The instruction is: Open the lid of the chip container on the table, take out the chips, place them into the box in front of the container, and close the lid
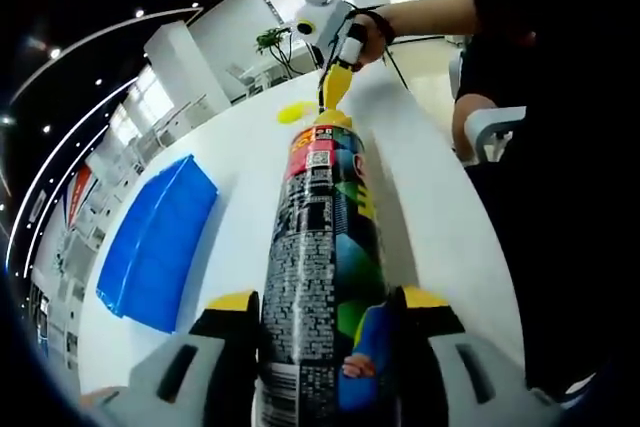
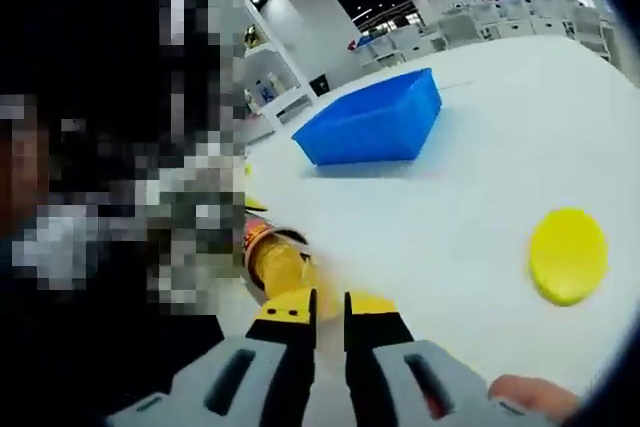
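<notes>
White table [image 2: 480,127] under showroom lights. My left claw [image 1: 325,347] clamps the chip can [image 1: 322,247] lying flat, mouth toward my right claw [image 2: 328,322], whose jaws look nearly closed, perhaps pinching chips [image 2: 278,262]. Yellow lid [image 2: 568,255] already off; blue box [image 2: 375,122] waits beyond.

The right gripper [image 2: 330,312] is pinching chips [image 2: 280,265] at the open chip container [image 2: 262,237]; the yellow lid [image 2: 568,255] is lying on the table [image 2: 430,217], the blue box [image 2: 375,125] toward its far edge.
</notes>
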{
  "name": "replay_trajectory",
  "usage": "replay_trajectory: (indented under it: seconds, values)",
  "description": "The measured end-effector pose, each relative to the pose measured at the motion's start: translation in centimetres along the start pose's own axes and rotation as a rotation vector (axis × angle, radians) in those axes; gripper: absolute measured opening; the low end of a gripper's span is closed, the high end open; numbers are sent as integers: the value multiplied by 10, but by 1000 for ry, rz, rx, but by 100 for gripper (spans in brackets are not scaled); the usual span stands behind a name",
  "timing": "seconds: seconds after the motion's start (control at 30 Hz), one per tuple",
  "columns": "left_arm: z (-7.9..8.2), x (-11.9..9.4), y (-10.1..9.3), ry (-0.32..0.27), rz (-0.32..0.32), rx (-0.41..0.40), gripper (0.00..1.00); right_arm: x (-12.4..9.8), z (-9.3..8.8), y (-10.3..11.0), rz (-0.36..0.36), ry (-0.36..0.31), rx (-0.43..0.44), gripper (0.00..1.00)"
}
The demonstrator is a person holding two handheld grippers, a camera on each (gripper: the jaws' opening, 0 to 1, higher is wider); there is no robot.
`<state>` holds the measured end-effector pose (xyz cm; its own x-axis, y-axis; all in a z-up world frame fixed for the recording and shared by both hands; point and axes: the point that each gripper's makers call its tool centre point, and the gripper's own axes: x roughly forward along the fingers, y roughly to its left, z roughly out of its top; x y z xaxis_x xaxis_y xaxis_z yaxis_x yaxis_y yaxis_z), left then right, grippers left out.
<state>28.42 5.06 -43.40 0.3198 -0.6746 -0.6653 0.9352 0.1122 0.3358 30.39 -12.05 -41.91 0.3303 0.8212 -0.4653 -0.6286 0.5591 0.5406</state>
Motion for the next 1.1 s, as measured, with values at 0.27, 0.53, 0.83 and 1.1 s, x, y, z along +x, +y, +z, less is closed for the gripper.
replay_trajectory:
  seconds: [0.27, 0.53, 0.83, 1.1]
  values:
    - [0, 0, 0, 2, -2, 0, 55, 3, 0, -4, -16, 12, 82, 1]
    - [-1, 0, 2, 1, -2, 0, 55, 17, 1, 6, 37, 13, 107, 1]
    - [-2, 0, 4, 0, -2, -2, 55, 33, 0, 19, 110, 13, 154, 1]
    - [-3, 0, 5, 1, -2, -3, 55, 44, 0, 27, 169, -4, 185, 1]
